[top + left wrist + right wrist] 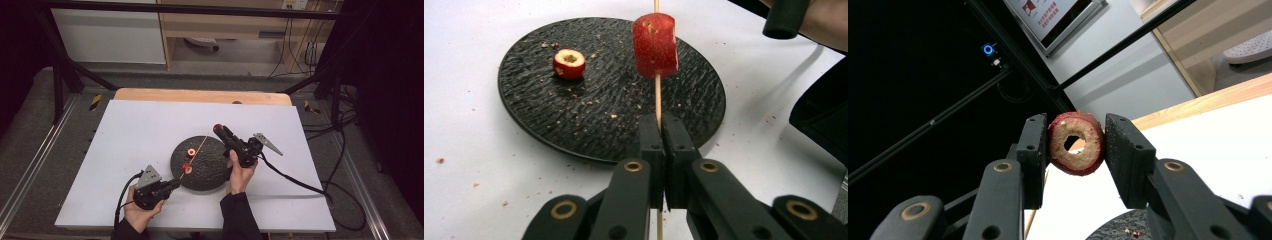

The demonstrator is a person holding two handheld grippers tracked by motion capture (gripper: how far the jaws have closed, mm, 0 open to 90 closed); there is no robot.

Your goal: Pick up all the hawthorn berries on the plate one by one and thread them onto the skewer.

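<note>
Skewer [657, 97]: thin wooden stick, clamped near its lower end in my left gripper [663, 150]; it slants up and away over the black plate [215, 175].
Threaded slice [655, 45]: one red fruit slice already sits on the skewer, above the clamp.
Held ring [1076, 143]: cored red fruit ring, pinched across its sides by my right gripper [1074, 150], its hole facing the camera, held near the skewer's far tip.
Loose piece [569, 63]: a third cored piece lies on the plate, apart from the skewer.
Handling, skewer: light, stiff, likely to snap if bent; I judge a hold near the end best.
Handling, ring: soft, crumbly, moist; I expect a harder squeeze to split it, so grip the rim only.
Edges: the plate rim is low; crumbs scatter across it.
Open room: the white table [130, 130] is bare to every side of the plate.
</note>
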